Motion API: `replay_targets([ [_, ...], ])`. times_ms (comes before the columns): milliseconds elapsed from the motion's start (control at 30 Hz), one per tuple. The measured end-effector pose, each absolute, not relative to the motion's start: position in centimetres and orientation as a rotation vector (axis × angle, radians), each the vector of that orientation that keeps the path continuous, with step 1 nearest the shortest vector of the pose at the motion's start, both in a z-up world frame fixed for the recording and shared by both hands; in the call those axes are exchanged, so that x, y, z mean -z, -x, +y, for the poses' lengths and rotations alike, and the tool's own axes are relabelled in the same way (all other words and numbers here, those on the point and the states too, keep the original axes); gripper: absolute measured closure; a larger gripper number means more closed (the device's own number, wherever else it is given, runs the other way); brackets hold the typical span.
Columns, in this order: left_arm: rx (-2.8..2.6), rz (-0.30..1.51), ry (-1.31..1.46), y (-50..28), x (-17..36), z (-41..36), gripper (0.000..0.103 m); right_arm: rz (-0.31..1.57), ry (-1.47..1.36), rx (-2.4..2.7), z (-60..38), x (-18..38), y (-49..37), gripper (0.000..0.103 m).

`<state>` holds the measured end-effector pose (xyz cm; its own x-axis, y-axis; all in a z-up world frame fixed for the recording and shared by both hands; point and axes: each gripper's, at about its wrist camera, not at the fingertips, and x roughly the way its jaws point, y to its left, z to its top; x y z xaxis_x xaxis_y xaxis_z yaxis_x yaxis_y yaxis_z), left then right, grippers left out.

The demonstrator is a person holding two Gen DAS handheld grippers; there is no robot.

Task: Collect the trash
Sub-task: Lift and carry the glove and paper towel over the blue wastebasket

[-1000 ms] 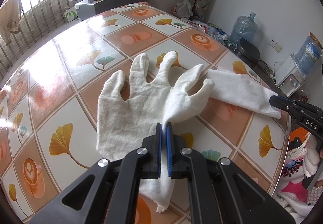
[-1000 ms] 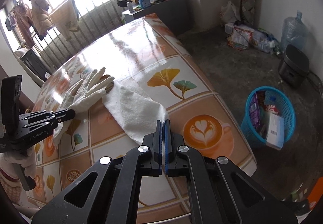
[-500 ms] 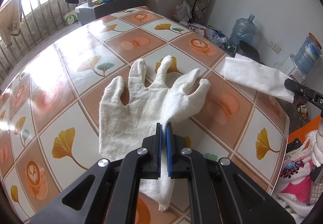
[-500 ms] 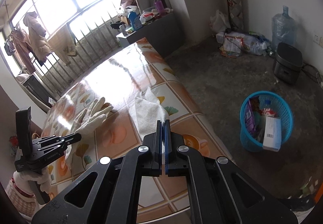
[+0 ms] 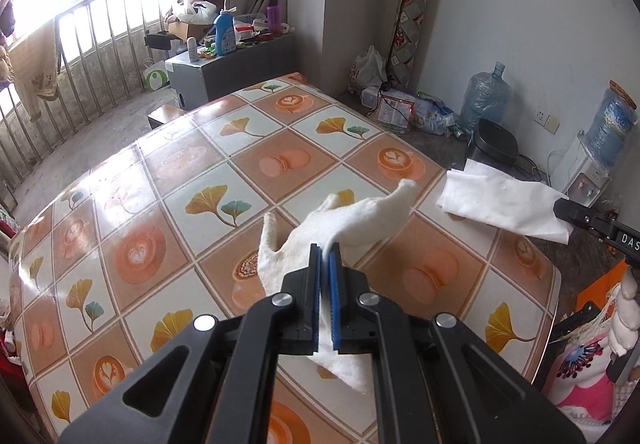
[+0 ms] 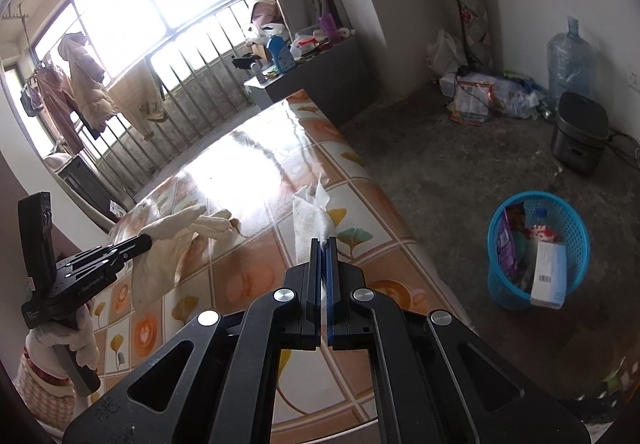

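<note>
My left gripper point(image 5: 325, 256) is shut on a white cloth glove point(image 5: 360, 219) and holds it lifted above the tiled table point(image 5: 200, 211); the glove hangs from it in the right wrist view point(image 6: 176, 240). My right gripper point(image 6: 324, 248) is shut on a white paper tissue point(image 6: 310, 217), held in the air over the table's right edge; it also shows in the left wrist view point(image 5: 500, 199). A blue trash basket point(image 6: 538, 248) with packaging in it stands on the floor to the right of the table.
A black appliance point(image 6: 580, 131), water jugs point(image 6: 570, 55) and bags of litter point(image 6: 476, 95) line the far wall. A grey cabinet point(image 5: 224, 67) with bottles stands beyond the table by the window bars.
Both grippers have risen. The glove has come off the table and now hangs from the left gripper. The tissue has been lifted clear of the table and carried right.
</note>
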<state>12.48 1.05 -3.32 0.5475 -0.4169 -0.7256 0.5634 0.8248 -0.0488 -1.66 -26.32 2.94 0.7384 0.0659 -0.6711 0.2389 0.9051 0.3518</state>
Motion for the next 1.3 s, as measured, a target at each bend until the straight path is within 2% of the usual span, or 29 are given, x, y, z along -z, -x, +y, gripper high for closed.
replay_targets([
  [367,0.614,0.69,-0.201,-12.1,-0.5,0.5,0.099,0.68,-0.417,0.103,-26.3,-5.2,1.9,0.103],
  [1300,0.756,0.521,-0.413,-11.1,-3.7,-13.0,0.099,0.613,-0.47,0.273,-32.2,-6.1,3.7,0.103],
])
